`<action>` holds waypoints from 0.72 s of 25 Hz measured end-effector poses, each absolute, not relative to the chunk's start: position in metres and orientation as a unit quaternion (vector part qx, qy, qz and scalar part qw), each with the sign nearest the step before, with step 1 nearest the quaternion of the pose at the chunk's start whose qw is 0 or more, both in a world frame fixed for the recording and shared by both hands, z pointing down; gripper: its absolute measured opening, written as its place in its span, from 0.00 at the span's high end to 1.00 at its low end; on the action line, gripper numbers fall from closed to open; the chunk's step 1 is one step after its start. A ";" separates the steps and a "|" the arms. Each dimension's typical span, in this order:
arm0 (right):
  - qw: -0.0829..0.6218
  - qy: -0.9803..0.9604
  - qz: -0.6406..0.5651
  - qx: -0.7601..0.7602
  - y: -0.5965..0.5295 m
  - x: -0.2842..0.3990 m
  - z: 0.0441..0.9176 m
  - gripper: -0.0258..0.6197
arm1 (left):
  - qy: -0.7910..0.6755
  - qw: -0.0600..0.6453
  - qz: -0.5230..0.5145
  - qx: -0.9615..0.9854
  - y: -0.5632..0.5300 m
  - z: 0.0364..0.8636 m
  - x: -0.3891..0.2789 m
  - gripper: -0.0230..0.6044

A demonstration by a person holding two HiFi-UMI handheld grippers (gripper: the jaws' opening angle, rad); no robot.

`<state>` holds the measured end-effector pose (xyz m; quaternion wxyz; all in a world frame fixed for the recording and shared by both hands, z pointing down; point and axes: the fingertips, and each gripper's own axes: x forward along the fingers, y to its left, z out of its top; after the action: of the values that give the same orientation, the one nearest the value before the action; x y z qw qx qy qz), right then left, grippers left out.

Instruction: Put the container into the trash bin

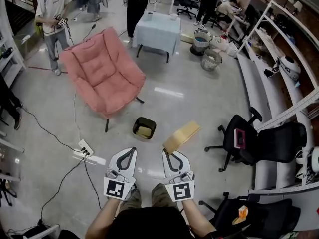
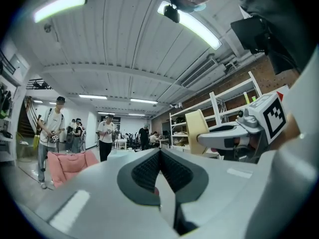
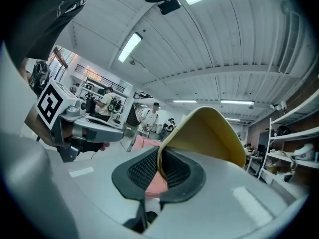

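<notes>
Hanging at the left, the left gripper (image 1: 132,151) is holding its jaws pressed together with nothing between them, while the dark trash bin (image 1: 144,128) is standing on the floor (image 1: 199,103) just ahead of both grippers, near the pink chair (image 1: 102,71). Further right, the right gripper (image 1: 167,154) is pinching an edge of the tan container (image 1: 182,136), which is riding in the air beside the bin, not yet over it. Judging by that, the carry is nearing its end, leaving only the drop into the bin.
</notes>
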<state>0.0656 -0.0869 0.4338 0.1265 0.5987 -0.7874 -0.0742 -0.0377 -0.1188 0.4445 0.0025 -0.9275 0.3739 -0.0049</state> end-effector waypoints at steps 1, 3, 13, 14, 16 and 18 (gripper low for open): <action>0.126 -0.788 -0.074 0.598 -0.093 0.066 0.436 0.91 | 0.375 0.003 -0.004 -0.927 -0.126 0.446 -0.037 0.97; 0.128 -0.789 -0.065 0.597 -0.105 0.074 0.442 0.92 | 0.377 0.000 -0.011 -0.926 -0.139 0.451 -0.032 0.97; 0.093 -0.806 -0.058 0.581 -0.204 0.133 0.447 0.92 | 0.409 0.021 -0.040 -0.912 -0.227 0.452 0.019 0.97; 0.090 -0.808 -0.053 0.580 -0.213 0.140 0.448 0.92 | 0.413 0.022 -0.042 -0.909 -0.234 0.451 0.025 0.97; 0.087 -0.810 -0.050 0.578 -0.231 0.154 0.447 0.92 | 0.417 0.023 -0.039 -0.908 -0.247 0.446 0.036 0.97; 0.094 -0.811 -0.054 0.575 -0.244 0.163 0.447 0.92 | 0.417 0.019 -0.040 -0.908 -0.257 0.446 0.044 0.97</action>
<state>0.1634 -0.2443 0.4466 0.0942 0.5750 -0.8109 -0.0536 0.0444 -0.2567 0.4456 0.0194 -0.9080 0.4167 -0.0397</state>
